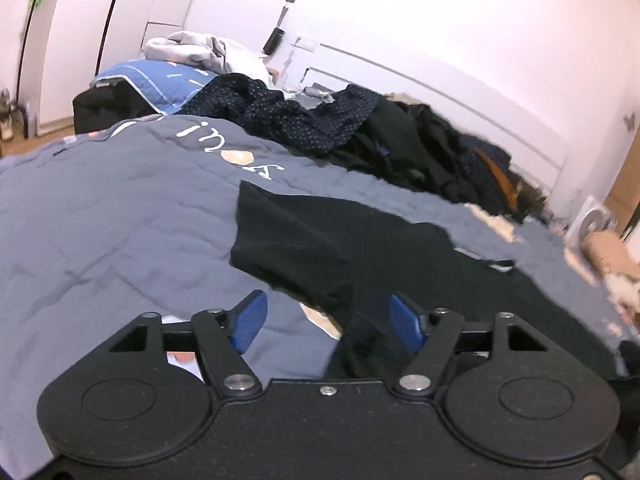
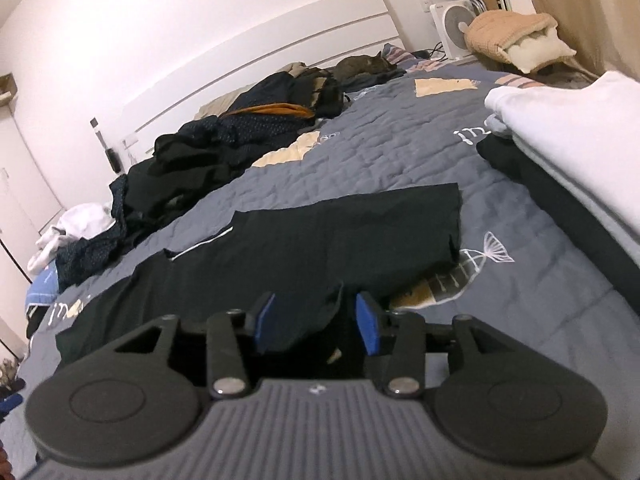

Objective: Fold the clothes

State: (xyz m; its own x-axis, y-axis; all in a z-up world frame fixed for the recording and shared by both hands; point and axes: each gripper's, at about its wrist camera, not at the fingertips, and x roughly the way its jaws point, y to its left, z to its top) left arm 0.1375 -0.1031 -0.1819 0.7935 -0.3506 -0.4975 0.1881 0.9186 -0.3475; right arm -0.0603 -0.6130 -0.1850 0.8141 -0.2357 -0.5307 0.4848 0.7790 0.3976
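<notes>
A black garment [image 1: 340, 248] lies spread flat on the grey quilted bedspread [image 1: 120, 208]. In the left wrist view my left gripper [image 1: 328, 320] stands open over the garment's near edge; a fold of black cloth rises between its blue pads [image 1: 250, 320], closer to the right one, and neither pad presses on it. The right wrist view shows the same black garment [image 2: 320, 240] stretching away across the bedspread [image 2: 400, 152]. My right gripper [image 2: 316, 324] is open at the garment's near hem, with loose black cloth in the gap and its blue pads [image 2: 368, 328] off it.
A heap of dark unfolded clothes [image 2: 224, 148] runs along the headboard side. A stack of folded white and dark clothes [image 2: 568, 136] sits at the right. A cat [image 2: 364, 66] lies near the headboard. A fan [image 2: 454, 26] and a beige cushion [image 2: 512, 34] stand beyond the bed.
</notes>
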